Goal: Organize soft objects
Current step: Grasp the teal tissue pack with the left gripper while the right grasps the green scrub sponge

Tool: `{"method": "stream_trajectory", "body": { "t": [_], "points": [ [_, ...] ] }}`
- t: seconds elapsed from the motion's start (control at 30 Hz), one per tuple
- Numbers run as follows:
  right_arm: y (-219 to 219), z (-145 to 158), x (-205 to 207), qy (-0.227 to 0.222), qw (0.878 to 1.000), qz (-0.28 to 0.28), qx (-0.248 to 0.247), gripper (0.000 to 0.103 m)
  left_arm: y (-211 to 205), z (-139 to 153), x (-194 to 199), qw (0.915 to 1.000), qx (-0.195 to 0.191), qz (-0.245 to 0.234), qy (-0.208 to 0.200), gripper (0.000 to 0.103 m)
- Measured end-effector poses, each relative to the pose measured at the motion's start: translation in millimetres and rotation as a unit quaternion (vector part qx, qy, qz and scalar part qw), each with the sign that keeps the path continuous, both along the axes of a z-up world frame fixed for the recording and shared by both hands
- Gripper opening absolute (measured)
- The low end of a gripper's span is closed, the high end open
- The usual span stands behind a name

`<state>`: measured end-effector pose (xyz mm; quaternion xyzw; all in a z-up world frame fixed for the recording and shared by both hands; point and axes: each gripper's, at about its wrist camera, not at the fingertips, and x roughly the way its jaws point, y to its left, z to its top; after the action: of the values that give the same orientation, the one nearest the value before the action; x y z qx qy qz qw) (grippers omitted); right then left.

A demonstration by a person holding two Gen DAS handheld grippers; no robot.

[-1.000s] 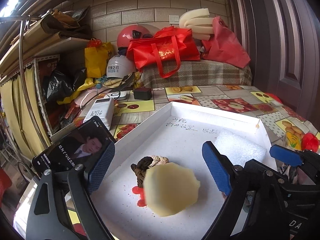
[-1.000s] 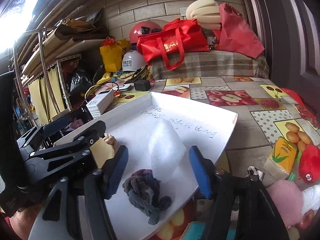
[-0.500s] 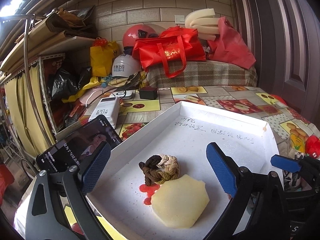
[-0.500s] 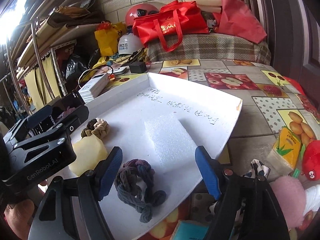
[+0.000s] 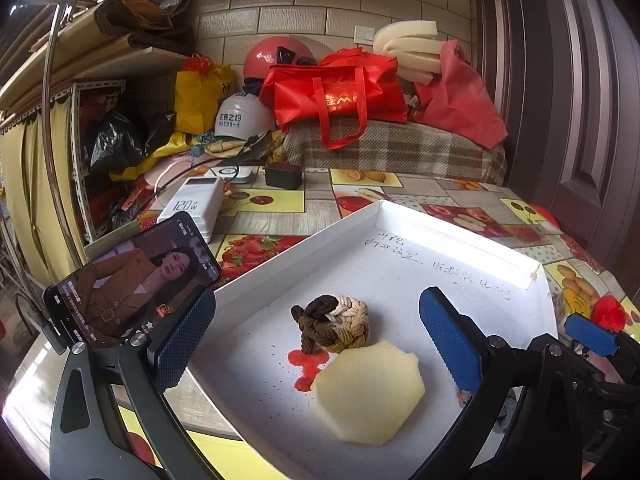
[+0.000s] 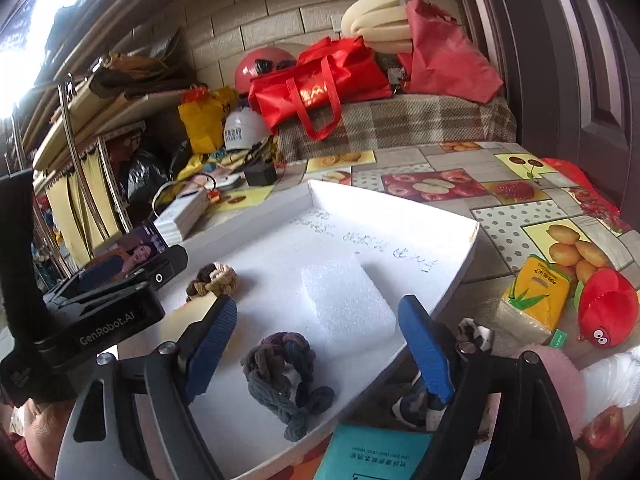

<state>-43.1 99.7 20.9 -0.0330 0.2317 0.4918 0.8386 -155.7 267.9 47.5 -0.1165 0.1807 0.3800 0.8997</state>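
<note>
A: What has moved?
B: The white foam block (image 6: 347,300), earlier between the right gripper (image 6: 320,344) pads, now lies flat ahead of them; jaws opening, empty.
A: And the left gripper (image 5: 316,344)?
B: Wide, empty; pale yellow sponge (image 5: 368,390) rests between its pads in the white tray (image 5: 460,224).

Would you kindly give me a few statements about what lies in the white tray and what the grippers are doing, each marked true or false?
1. The yellow sponge lies in the white tray. True.
2. The left gripper grips the brown-and-cream braided knot. False: its jaws stand open and empty.
3. The white foam block lies on the tablecloth outside the tray. False: it lies in the tray.
4. The dark braided rope lies between the right gripper fingers, unpressed as they open. True.
</note>
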Motion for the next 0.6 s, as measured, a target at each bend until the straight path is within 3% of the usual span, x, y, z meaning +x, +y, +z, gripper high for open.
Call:
{"method": "stream_trajectory", "body": {
  "t": [0.07, 0.1, 0.2, 0.3, 0.43, 0.5, 0.6],
  "points": [
    [-8.5, 1.6, -6.0, -0.006, 1.000, 0.007, 0.007, 0.092, -9.5, 3.5, -2.9, 0.9997, 0.025, 0.000, -0.007, 0.103],
    [-11.8, 2.7, -9.3, -0.010, 1.000, 0.011, 0.007, 0.102, -13.4, 5.3, -5.2, 0.9992, 0.038, 0.000, -0.012, 0.103],
    [-30.1, 7.8, -19.6, -0.043, 0.999, 0.012, 0.021, 0.103, -23.2, 10.3, -12.4, 0.9975, 0.064, -0.002, -0.030, 0.103],
    [-57.4, 15.4, -28.5, -0.091, 0.995, 0.001, 0.041, 0.103, -30.3, 10.9, -15.1, 0.9976, 0.059, -0.016, -0.031, 0.103],
    [-105.3, 22.8, -21.7, -0.130, 0.989, -0.033, 0.067, 0.103, -49.7, 11.4, -19.9, 0.9948, 0.055, -0.074, -0.043, 0.103],
    [-127.7, 24.5, -6.6, -0.123, 0.988, -0.065, 0.068, 0.103, -59.0, 10.9, -17.1, 0.9907, 0.035, -0.124, -0.044, 0.103],
    [-154.6, 20.1, 27.3, -0.066, 0.994, -0.070, 0.047, 0.103, -80.3, 9.5, -5.9, 0.9821, 0.023, -0.186, -0.022, 0.103]
  ]
}}
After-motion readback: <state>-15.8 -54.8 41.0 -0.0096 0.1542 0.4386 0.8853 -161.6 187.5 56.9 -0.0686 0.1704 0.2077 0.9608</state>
